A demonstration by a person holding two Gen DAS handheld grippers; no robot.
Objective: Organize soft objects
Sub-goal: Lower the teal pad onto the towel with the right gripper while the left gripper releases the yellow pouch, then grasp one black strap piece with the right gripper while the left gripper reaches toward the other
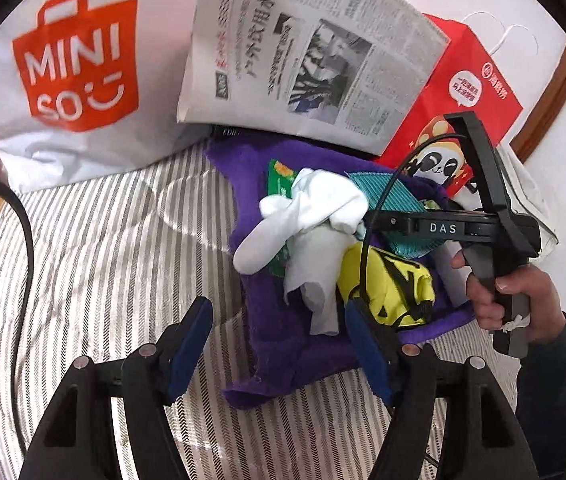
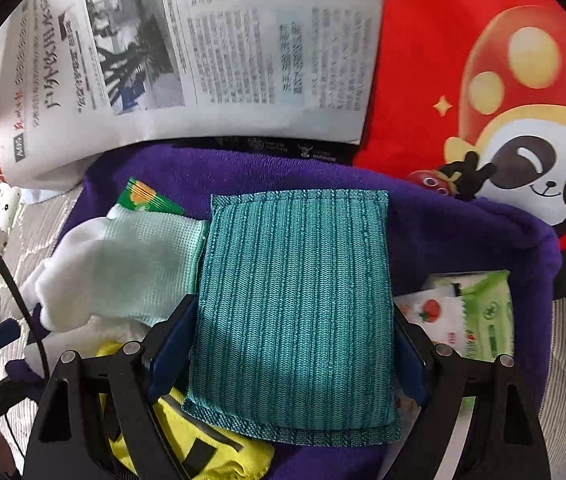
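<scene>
Behind purple towel (image 1: 283,344), MINISO bag (image 1: 79,64), right hand-held gripper (image 2: 291,344) grasping teal cloth (image 2: 295,312), left hand-held gripper (image 1: 279,344) released

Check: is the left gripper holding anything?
No. The left gripper is open over the purple towel, nothing between its fingers.

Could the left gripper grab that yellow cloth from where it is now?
Probably yes. The left gripper is open, and the yellow cloth lies just ahead by its right finger, though a white cloth and black cable crowd it.
</scene>
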